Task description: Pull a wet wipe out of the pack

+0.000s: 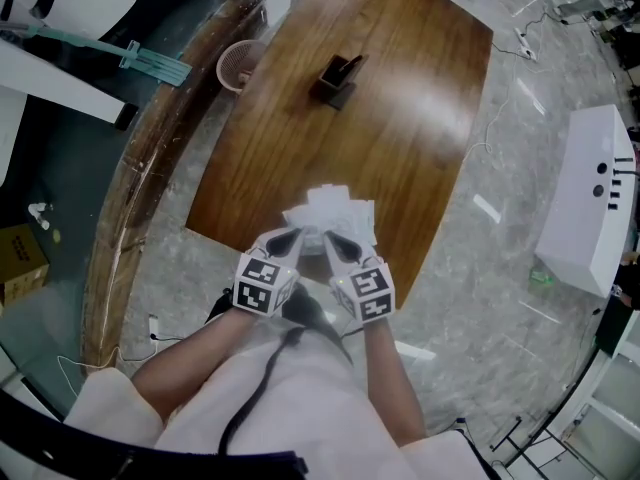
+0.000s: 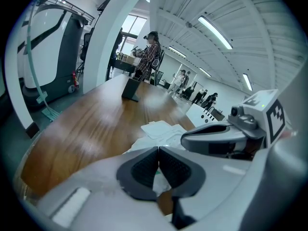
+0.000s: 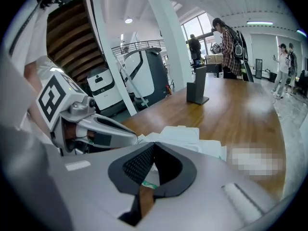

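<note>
White wipe pack (image 1: 330,211) flat on wooden table (image 1: 400,98), long axis unclear

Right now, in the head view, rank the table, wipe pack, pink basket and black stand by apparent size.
1. table
2. wipe pack, though it is nearest the camera
3. pink basket and black stand look alike, so they are not ranked

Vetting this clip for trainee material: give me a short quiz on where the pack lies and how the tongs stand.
1. True or false: the left gripper's tongs stand wide apart.
2. Where on the wooden table does the wet wipe pack lie? A) at the far end B) at the near edge, by both grippers C) in the middle, away from both grippers
3. Fill in: the right gripper's tongs are ____.
Key: 1 false; 2 B; 3 shut.
</note>
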Tool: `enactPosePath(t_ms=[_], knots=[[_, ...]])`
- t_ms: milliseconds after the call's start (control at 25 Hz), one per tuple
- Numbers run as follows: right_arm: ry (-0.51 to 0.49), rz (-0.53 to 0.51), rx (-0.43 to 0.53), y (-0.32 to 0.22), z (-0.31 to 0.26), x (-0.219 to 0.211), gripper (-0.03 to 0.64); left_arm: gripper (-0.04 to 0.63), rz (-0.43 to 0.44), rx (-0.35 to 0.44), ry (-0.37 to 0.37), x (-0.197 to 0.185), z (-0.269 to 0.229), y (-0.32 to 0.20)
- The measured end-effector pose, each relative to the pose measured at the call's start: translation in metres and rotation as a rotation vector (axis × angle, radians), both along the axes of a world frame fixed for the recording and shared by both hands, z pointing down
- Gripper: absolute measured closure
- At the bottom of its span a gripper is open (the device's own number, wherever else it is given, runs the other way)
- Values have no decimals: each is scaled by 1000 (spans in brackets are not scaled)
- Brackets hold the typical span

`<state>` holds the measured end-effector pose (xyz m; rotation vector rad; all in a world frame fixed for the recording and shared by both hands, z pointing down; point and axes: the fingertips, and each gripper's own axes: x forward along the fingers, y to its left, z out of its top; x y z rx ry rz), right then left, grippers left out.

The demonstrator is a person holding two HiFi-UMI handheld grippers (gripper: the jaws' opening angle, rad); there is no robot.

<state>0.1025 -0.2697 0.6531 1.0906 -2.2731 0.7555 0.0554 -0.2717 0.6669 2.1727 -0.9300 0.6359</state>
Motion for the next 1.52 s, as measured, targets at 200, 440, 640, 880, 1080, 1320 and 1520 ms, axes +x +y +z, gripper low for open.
enactPosePath(t_ms=[200, 440, 640, 880, 1080, 1320, 1520], knots=[[5, 6, 24, -1, -7, -1, 609, 576, 21, 22, -10, 2, -3, 1], [29, 10, 38, 2, -10, 0, 609, 532, 47, 63, 16, 9, -17, -4], [7, 33, 0, 1, -12, -1, 609, 511, 92, 84, 3, 12, -23, -2], [9, 48, 7, 0, -19, -1, 609, 508, 132, 126, -19, 15, -31, 2], [4, 66, 18, 5, -24, 3, 609, 505, 146, 156, -20, 19, -41, 4], [-3, 88, 55, 6, -40, 8, 609, 505, 150, 186, -22, 21, -50, 7], [2, 85, 87, 7, -51, 12, 609, 505, 146, 207, -25, 23, -60, 8]])
